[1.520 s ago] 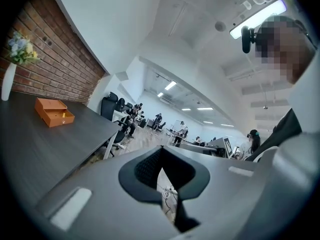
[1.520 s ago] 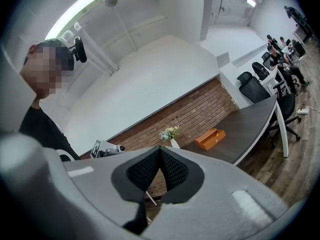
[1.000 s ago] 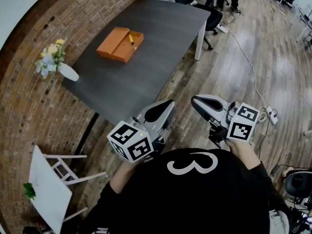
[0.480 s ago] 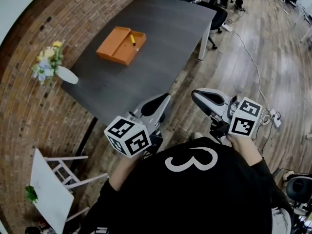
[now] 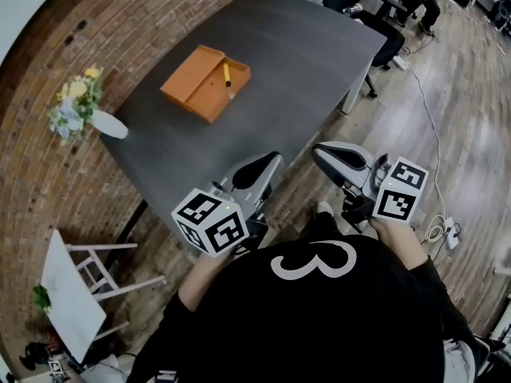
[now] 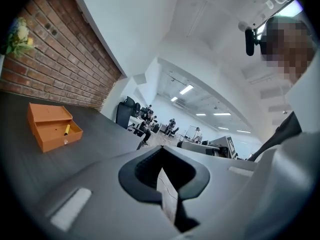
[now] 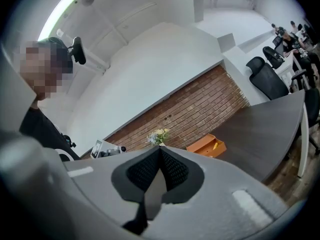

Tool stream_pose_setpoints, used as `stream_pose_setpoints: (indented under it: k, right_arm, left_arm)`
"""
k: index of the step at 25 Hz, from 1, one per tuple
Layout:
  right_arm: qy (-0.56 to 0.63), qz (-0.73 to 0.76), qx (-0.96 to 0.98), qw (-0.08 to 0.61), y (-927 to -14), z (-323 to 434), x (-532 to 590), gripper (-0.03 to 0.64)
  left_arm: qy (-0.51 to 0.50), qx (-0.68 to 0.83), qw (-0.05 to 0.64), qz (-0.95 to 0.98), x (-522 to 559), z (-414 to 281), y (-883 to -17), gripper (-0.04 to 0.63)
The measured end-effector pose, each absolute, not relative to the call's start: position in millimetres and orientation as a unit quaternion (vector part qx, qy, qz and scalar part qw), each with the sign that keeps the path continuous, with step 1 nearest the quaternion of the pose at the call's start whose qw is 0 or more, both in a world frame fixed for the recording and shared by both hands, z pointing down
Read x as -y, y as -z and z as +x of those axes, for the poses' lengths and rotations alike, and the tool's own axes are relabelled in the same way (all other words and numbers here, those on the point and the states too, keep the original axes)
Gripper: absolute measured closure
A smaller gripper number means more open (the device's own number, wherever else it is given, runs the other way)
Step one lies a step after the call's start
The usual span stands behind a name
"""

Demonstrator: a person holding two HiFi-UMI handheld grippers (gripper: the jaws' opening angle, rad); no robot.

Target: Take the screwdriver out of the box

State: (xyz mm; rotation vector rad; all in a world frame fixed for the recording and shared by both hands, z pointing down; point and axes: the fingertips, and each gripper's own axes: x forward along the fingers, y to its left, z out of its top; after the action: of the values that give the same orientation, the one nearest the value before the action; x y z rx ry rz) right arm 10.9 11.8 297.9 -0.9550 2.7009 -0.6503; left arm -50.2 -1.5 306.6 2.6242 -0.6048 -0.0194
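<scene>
While inside one box [image 5: 206,96], one screwdriver [image 5: 227,74].

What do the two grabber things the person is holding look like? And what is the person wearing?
The left gripper and the right gripper are smooth, light grey shells with rounded noses and black ribbed pads inside. The left cube and the right cube are white with black square markers. The person wears a black top with a big white 3.

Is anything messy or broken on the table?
No, nothing stands out. The box lies open on the table with the screwdriver inside, and the vase stands upright.
</scene>
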Motion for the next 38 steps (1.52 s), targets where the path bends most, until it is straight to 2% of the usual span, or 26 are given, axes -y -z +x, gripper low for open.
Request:
stream_pose_setpoints:
  k: [9, 15, 28, 38]
  right_arm:
    - [0.229, -0.271, -0.932, 0.075, -291, 90, 95, 0.617]
    - [0.233, -0.216, -0.946, 0.062, -297, 107, 154, 0.617]
    - [0.274, -0.152, -0.949, 0.038, -324, 71, 243, 0.617]
    - [0.300, -0.128, -0.945, 0.022, -343, 34, 323, 0.616]
  left_arm:
    - [0.024, 0.275, 0.223, 0.935, 105, 33, -294, 0.578]
    - [0.014, 0.330, 0.207, 0.921, 155, 57, -293, 0.579]
    - [0.003, 0.449, 0.192, 0.873, 250, -16, -305, 0.589]
    - [-0.044, 0.505, 0.171, 0.845, 332, -84, -323, 0.521]
